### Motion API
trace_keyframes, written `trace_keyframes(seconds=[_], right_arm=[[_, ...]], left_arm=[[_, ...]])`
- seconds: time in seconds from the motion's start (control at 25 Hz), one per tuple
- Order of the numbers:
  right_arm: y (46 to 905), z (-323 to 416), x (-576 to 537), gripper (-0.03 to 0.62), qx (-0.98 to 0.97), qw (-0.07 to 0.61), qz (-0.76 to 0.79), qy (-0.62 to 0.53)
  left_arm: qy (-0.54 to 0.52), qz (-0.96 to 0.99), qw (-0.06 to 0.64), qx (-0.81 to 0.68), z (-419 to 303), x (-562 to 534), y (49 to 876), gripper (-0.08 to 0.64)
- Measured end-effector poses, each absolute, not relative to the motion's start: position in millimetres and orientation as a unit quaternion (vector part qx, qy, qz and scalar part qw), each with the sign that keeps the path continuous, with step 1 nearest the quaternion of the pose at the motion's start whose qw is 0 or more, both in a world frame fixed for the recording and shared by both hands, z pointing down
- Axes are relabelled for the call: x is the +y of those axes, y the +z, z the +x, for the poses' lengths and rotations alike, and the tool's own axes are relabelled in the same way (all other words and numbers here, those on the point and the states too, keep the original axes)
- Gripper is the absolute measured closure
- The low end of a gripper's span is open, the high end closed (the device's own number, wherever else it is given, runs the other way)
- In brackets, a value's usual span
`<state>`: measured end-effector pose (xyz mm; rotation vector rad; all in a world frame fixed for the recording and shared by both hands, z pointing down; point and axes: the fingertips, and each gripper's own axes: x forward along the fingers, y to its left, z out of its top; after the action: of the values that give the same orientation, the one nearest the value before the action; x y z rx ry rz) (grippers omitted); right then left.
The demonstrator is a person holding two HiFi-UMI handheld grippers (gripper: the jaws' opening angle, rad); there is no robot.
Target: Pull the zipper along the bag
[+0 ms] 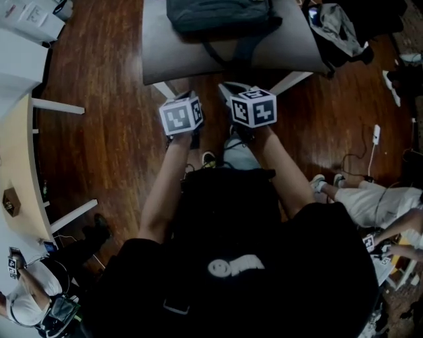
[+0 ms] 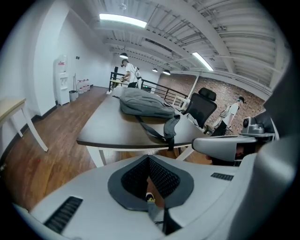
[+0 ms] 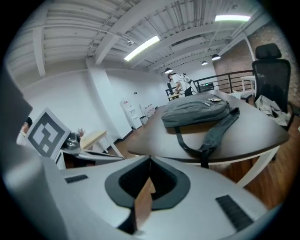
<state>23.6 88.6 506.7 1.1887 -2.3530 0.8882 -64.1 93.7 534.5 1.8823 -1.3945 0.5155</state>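
Note:
A grey backpack (image 1: 221,14) lies on the grey table (image 1: 198,59) at the top of the head view, and one strap (image 2: 168,131) hangs over the table's near edge. The zipper cannot be made out. Both grippers hover over the wooden floor, short of the table and apart from the bag. My left gripper (image 1: 182,109) is shut with nothing in it; its pads meet at the tip (image 2: 148,157), facing the backpack (image 2: 145,103). My right gripper (image 1: 253,105) is beside it, also shut and empty (image 3: 150,159), facing the backpack (image 3: 197,111) across the table (image 3: 243,136).
A black office chair (image 1: 337,26) with a garment on it stands right of the table. A pale desk (image 1: 16,171) runs along the left. One person's legs (image 1: 377,198) are at the right, and another person (image 1: 26,297) is at the lower left. Cables (image 1: 370,152) lie on the floor.

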Motion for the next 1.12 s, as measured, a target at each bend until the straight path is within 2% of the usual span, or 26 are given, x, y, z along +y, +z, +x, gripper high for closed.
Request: trace_keyframes(seconds=[0.28, 0.72, 0.96, 1.12], right_arm=[[506.0, 40.4, 138.1, 0.586, -0.831, 0.193, 0.428, 0.299], [495.7, 90.0, 205.1, 0.584, -0.818, 0.156, 0.442, 0.333], [488.5, 88.5, 232.7, 0.584, -0.822, 0.124, 0.454, 0.322], [490.9, 76.6, 244.4, 0.584, -0.825, 0.137, 0.458, 0.303]], left_arm=[[0.199, 0.741, 0.358, -0.531, -34.7, 131.7, 527.1, 0.56], [0.218, 0.74, 0.338, -0.539, 17.0, 206.9, 510.5, 0.56], [0.221, 0.729, 0.322, -0.562, 9.9, 240.6, 497.6, 0.56], [0.229, 0.725, 0.326, -0.562, 0.2, 251.4, 503.8, 0.56]])
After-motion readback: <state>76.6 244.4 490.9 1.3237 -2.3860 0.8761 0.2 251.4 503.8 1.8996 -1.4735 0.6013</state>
